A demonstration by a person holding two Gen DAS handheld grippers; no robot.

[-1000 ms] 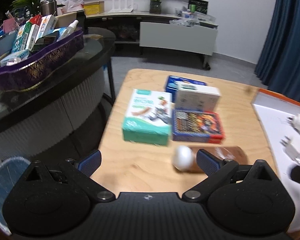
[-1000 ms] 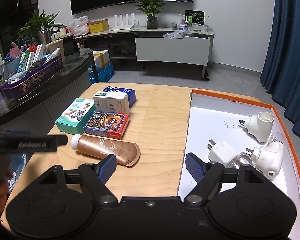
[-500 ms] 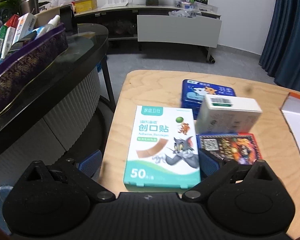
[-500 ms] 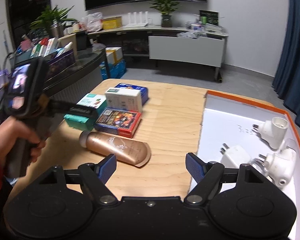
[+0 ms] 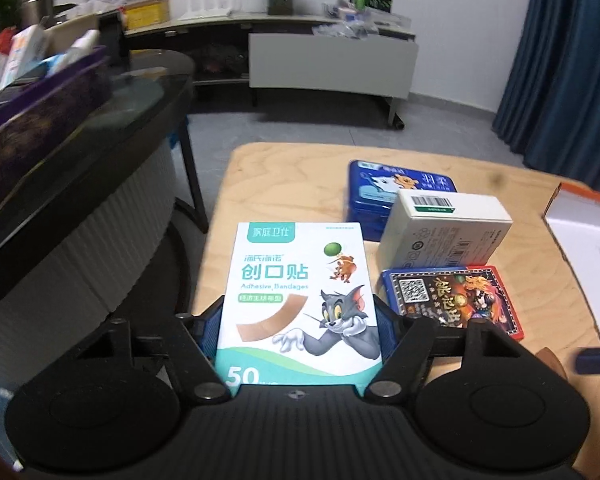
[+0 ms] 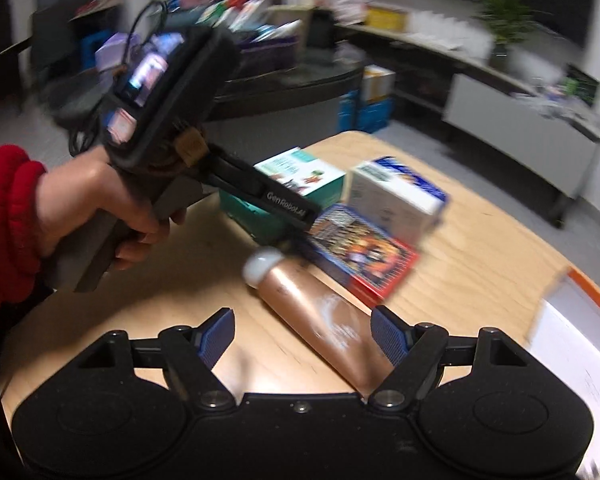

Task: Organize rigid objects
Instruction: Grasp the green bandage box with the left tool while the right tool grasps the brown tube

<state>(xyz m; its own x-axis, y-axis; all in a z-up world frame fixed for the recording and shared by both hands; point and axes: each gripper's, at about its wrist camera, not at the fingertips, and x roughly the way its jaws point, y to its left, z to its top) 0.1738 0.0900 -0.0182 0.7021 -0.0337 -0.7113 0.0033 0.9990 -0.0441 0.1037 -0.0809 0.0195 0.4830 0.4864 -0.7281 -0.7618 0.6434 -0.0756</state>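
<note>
Clamping the bandage box (image 5: 300, 300) from both sides: left gripper (image 5: 300, 330), blue pads (image 5: 385, 334) pressed against the box's long edges, near end of the box tucked in between the fingers. Box sits at the table's (image 5: 284, 184) left edge, printed face up; can't tell if it's lifted or resting on the wood.

Just right of it: card box (image 5: 452, 300), red and blue, flat on the table. White box (image 5: 444, 228) beyond that, apparently partly overlapping the blue tin (image 5: 384, 190) further toward the far edge.

Right gripper (image 6: 302, 336): jaws apart, nothing between the pads. It hovers over the table's near edge, with the copper tube (image 6: 320, 316) running diagonally under the gap, white cap (image 6: 262, 266) pointing toward the card box. Tube's flat end passes close to the right finger (image 6: 388, 336); contact not clear, frame is motion-blurred.

Right wrist view also shows the left hand (image 6: 100, 208), red sleeve, gripping the left tool's handle, its fingers reaching onto the teal box.

Tray (image 5: 576, 216), white with orange rim, at the table's right edge. Left of the table, a dark round counter (image 5: 100, 148) carrying a purple bin (image 5: 40, 116) of packets.
</note>
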